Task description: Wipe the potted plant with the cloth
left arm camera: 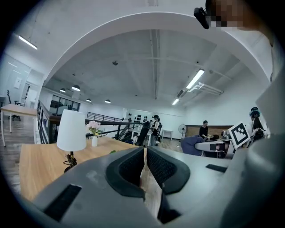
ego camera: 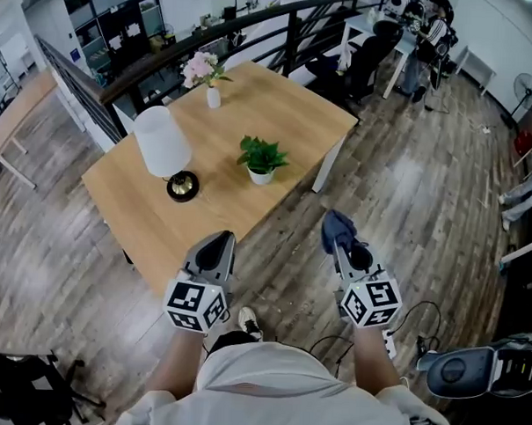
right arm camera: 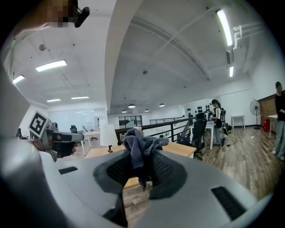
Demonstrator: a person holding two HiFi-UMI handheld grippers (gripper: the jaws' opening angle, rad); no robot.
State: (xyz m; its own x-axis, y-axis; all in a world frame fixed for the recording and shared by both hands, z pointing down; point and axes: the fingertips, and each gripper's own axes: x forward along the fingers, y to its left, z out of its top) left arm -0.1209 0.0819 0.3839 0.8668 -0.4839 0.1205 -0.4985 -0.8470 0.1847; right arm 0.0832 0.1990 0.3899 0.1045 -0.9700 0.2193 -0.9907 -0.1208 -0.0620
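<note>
The small leafy green plant in a round white pot stands upright near the middle of the smooth light wooden table. The right gripper pinches a crumpled grey-blue woven cloth, which bunches upward. The left gripper is closed with nothing inside

A wooden table stands on a plank floor. On it stand a white lamp, a potted plant and a vase with pink flowers, each apart from the others.
</note>
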